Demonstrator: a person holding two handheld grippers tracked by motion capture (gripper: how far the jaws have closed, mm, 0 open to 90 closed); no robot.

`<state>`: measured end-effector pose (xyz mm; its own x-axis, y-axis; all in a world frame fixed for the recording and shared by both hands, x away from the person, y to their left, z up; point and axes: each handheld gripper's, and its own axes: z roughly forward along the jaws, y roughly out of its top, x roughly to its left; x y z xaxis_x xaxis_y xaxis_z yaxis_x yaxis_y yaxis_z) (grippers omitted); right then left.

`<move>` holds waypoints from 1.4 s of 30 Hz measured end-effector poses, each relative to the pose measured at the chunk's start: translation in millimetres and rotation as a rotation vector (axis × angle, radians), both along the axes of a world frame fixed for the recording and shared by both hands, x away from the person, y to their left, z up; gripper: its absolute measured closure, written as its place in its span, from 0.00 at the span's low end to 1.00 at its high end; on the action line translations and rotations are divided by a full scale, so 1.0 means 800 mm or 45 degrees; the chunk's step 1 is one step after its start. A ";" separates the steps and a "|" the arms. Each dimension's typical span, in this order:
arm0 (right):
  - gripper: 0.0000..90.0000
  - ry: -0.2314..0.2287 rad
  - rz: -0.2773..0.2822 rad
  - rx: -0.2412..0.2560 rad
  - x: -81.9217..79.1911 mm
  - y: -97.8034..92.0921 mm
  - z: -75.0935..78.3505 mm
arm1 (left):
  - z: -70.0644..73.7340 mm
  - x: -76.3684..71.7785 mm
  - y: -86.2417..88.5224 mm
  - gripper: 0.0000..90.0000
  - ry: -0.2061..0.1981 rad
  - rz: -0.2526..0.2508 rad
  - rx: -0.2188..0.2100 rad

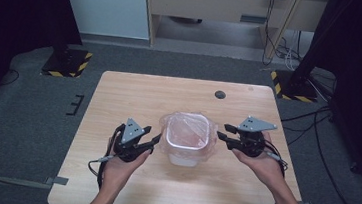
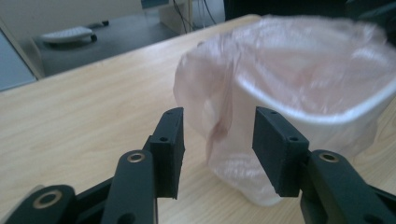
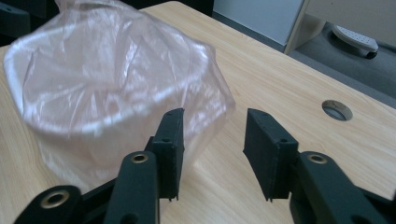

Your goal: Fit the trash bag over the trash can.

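White tub (image 1: 185, 145) lined with pink bag (image 1: 189, 129) mid-table (image 1: 119, 96), left gripper (image 1: 151, 138) and right gripper (image 1: 222, 131) flanking it, jaws wide open, empty; gripper views show bag overhang, bare wood around.

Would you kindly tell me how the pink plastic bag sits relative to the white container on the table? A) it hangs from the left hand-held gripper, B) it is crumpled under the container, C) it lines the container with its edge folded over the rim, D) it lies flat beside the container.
C: the pink plastic bag sits inside the white container, and its edge drapes outward over the rim.
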<state>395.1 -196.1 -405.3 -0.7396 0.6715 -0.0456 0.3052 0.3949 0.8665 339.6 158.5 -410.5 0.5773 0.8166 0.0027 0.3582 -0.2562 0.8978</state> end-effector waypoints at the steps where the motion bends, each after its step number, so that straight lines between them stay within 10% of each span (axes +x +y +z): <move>1: 0.62 0.006 -0.003 0.002 0.001 0.003 0.001 | 0.005 0.001 0.000 0.59 -0.011 0.005 -0.011; 22: 0.57 0.046 0.041 -0.115 0.030 0.026 -0.007 | 0.013 0.049 -0.022 0.63 0.027 0.000 -0.037; 32: 0.97 0.131 0.083 -0.132 0.046 0.037 -0.014 | 0.014 0.052 -0.022 0.86 0.022 -0.007 -0.061; 42: 1.00 0.167 0.073 -0.166 0.052 0.046 -0.015 | 0.002 0.079 -0.026 1.00 0.074 0.048 -0.016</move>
<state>436.6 -159.7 -417.4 -0.7819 0.6226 -0.0303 0.3856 0.5213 0.7613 403.1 137.6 -409.3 0.5449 0.8375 -0.0406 0.4190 -0.2300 0.8784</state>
